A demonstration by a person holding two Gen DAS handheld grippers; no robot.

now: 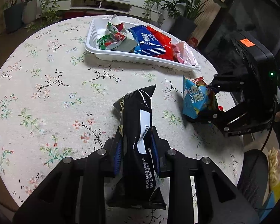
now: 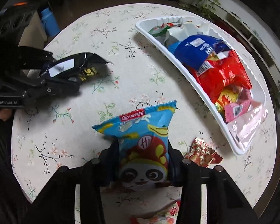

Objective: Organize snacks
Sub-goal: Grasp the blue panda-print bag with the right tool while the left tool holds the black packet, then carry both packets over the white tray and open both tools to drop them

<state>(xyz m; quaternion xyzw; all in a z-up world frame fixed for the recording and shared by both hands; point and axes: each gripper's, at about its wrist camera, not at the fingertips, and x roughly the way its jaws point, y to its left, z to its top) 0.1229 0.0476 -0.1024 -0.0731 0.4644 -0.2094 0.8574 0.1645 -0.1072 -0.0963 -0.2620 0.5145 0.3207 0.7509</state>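
Observation:
My left gripper [image 1: 135, 140] is shut on a black snack packet [image 1: 135, 123] with a white label, held above the round table; it also shows in the right wrist view [image 2: 72, 68]. My right gripper [image 2: 142, 145] is shut on a light blue panda snack packet [image 2: 140, 130], seen in the left wrist view [image 1: 196, 99] at the right. A white tray [image 1: 95, 35] at the far side holds several packets: green-white, blue [image 1: 149, 41], red and pink. In the right wrist view the tray [image 2: 179, 63] lies to the right.
The round table has a floral cloth [image 1: 46, 93]. A red-gold packet [image 2: 201, 153] lies on the cloth beside my right gripper, and another red-patterned packet [image 2: 158, 214] lies under it. Potted plants [image 1: 188, 3] and a low white shelf stand behind the table.

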